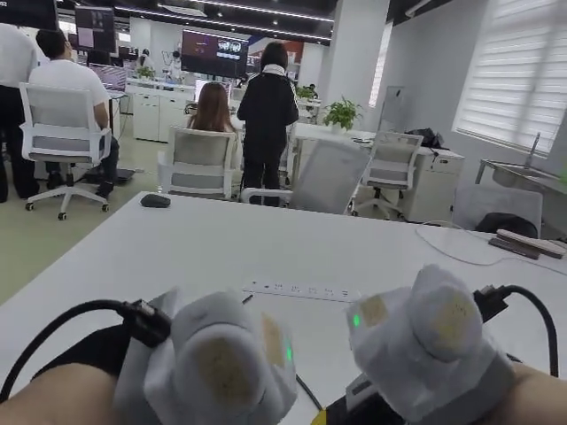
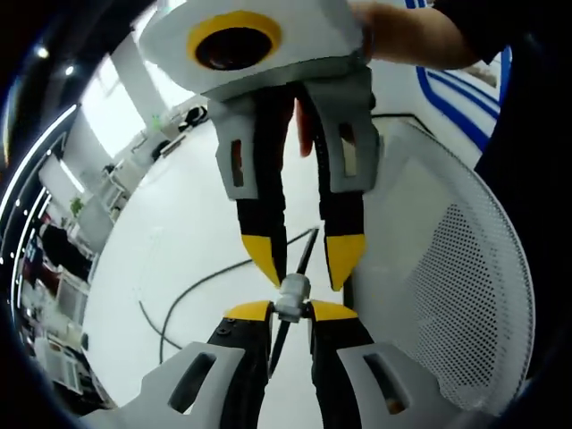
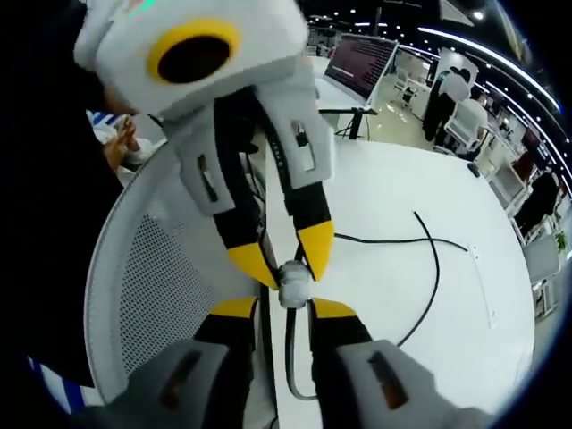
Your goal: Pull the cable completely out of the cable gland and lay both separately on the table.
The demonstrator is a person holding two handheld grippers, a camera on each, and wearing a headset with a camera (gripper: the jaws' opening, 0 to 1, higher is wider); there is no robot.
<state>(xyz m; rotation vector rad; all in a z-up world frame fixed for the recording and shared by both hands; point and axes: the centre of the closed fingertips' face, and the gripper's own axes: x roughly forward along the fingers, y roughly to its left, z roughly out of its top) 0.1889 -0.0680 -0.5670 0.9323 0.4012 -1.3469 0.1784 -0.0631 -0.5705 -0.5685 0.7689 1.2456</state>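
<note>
Left gripper (image 2: 293, 313): jaws closed on the gland (image 2: 293, 297), held in the air at the table's near edge. Right gripper (image 3: 284, 311): met it head-on, jaws apart on either side of the cable (image 3: 437, 268) just beside the gland, not closed on it.

Progress: the cable ran through the gland, so in my judgement the pull was not yet made. Extraction and both placements were outstanding.

Room: a mesh chair (image 2: 447, 286) lay directly below the grippers, off the table (image 1: 230, 239) edge, so a dropped part would likely miss the top. Slack cable looped across the white surface ahead. Beyond it, bare tabletop offered ample laying space, bounded by a flat strip (image 1: 301, 289) and, farther off, a mouse (image 1: 155, 201).
</note>
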